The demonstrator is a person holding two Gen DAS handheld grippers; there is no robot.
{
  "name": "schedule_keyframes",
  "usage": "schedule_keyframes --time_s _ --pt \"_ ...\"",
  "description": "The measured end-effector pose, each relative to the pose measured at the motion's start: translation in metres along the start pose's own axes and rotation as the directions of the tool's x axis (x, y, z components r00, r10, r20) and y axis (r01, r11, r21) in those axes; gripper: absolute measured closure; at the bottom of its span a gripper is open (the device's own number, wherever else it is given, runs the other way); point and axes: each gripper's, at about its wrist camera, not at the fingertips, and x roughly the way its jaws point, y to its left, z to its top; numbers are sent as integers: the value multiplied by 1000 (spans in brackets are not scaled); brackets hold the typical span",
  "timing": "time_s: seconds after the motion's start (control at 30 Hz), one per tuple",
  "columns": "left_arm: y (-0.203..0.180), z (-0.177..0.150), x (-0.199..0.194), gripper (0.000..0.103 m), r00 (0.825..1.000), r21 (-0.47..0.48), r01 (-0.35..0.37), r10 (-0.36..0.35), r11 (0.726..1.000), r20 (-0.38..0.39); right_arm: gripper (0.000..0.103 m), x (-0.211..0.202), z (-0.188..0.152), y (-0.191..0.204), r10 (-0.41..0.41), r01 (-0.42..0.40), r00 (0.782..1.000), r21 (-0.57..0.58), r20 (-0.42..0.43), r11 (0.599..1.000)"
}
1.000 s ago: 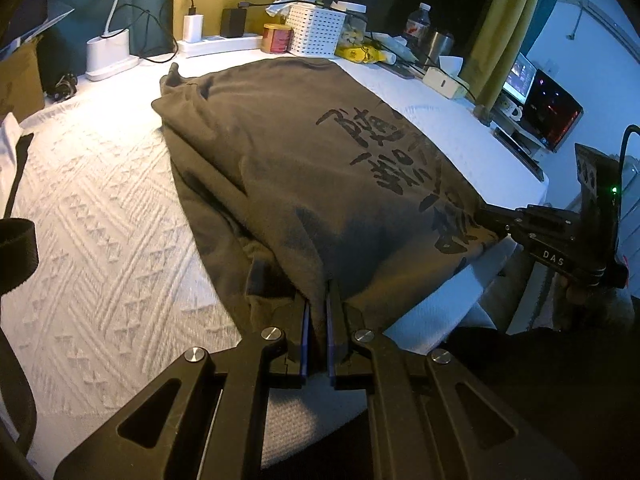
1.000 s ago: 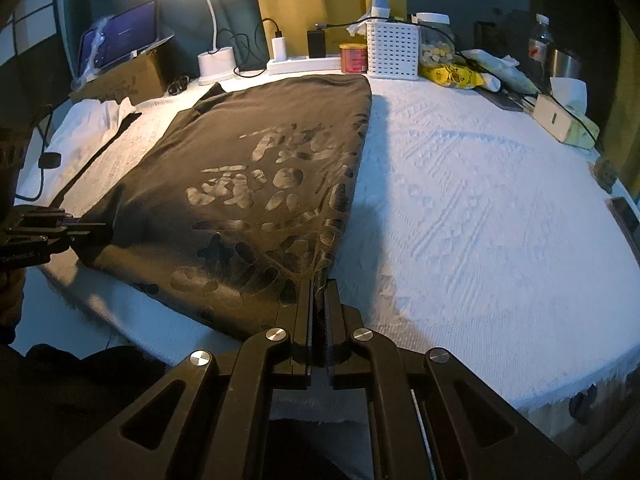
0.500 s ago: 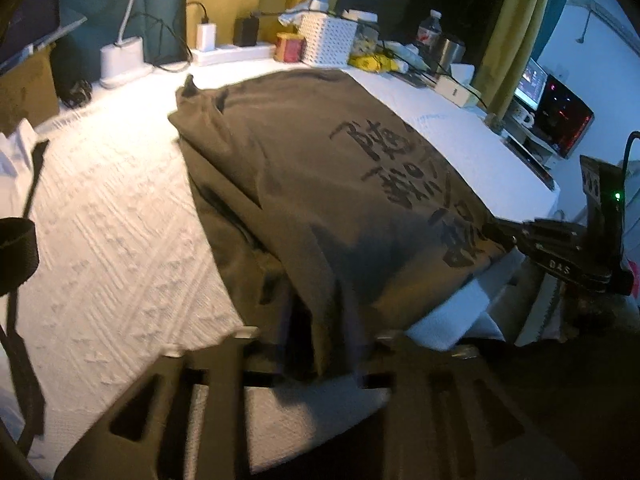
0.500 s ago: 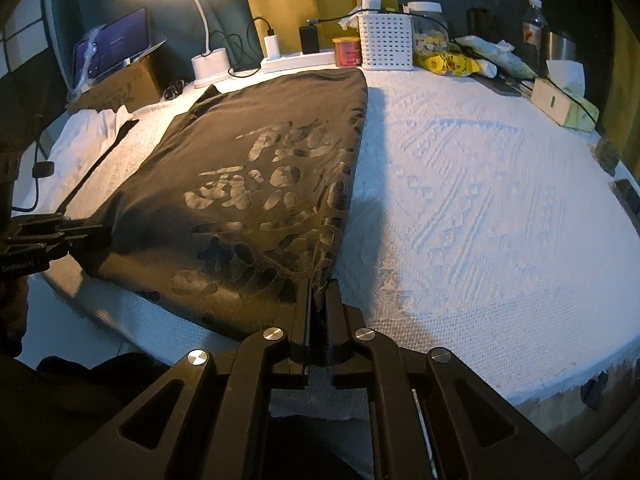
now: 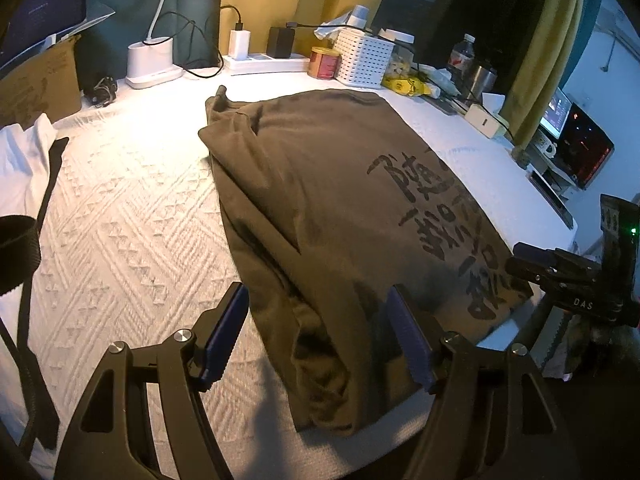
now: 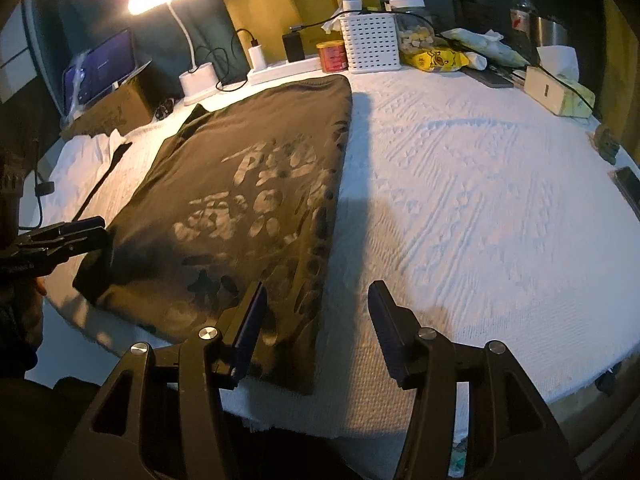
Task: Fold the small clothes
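Both claws just let go. My left gripper (image 5: 320, 336) was pinched on the near hem a second ago; its jaws have just been opening and now stand spread, pads off the cloth, with the near-left corner of the shirt (image 5: 340, 208) lying slack between them. Same on my right gripper (image 6: 316, 324): it was clamped on the near-right corner, its jaws have just been opening, and they are now spread with that corner and the folded edge under the gap, nothing pressed. Both have backed off a little from the hem.

My read: this fold pass is laid down and released. Next is probably a re-grip for a crosswise fold, near hem toward the collar end, though that's a guess.

Shirt state, near to far:
- Near hem sits at the front edge of the white textured cover (image 6: 500, 200). The left corner is bunched, with layers rumpled and a pocket of slack; it could use smoothing before the next fold.
- Middle: dark olive-brown, with a big brush-character print facing up. The right edge is a straight, clean fold line running away from me. The left edge is looser, with stacked layers showing.
- Far end: the collar area is slightly humped and stops short of the power strip (image 5: 264, 63) and white basket (image 6: 372, 42) at the back.

It lies flat as a long narrow panel, left of the bed's centre in the right view.
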Motion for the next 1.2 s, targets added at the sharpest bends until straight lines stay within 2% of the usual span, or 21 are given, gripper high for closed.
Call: schedule_keyframes --time_s 0.2,0.67,1.2 --pt "3 15 6 32 1000 -9 -13 13 1000 1 47 4 12 -12 -22 22 1000 21 8 1000" --pt "9 54 27 32 1000 26 10 -10 1000 10 46 10 40 -41 -106 104 994 95 23 990" --pt "38 86 52 32 999 1 26 -26 1000 29 46 37 77 -35 -116 115 993 75 12 991"
